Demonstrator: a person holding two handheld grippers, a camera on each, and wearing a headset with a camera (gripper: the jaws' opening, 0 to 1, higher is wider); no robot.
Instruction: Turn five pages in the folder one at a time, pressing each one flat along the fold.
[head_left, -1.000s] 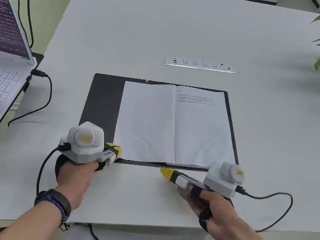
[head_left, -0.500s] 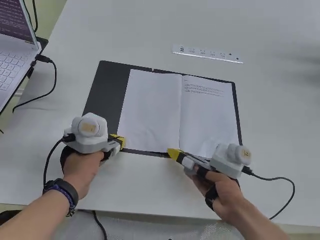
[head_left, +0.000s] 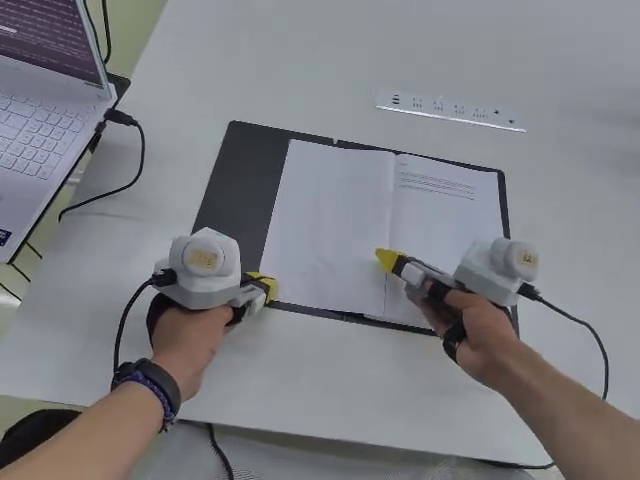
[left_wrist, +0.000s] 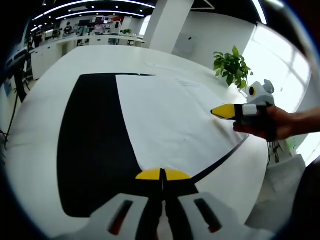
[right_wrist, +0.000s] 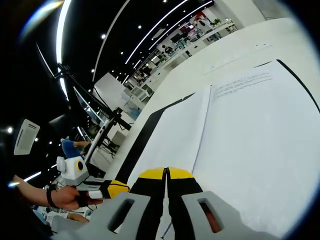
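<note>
Left gripper (head_left: 262, 288), head view: jaws together, at lower-left edge of open black folder (head_left: 235, 190) on white table (head_left: 300, 80); right gripper (head_left: 385, 260) likewise closed, tips over the fold (head_left: 391, 200) (contact unclear); left gripper view: tips above black cover (left_wrist: 90, 150); right gripper view: tips low over pages (right_wrist: 250, 130) by the fold.

Black folder (head_left: 235, 190), white pages (head_left: 330, 225), white table (head_left: 300, 80); left hand-held gripper (head_left: 262, 288) and right hand-held gripper (head_left: 385, 260) yellow-tipped, bodies seemingly pale grey.

White table (head_left: 300, 60) bears folder (head_left: 235, 190), laptop (head_left: 40, 110), power strip (head_left: 450, 108).
</note>
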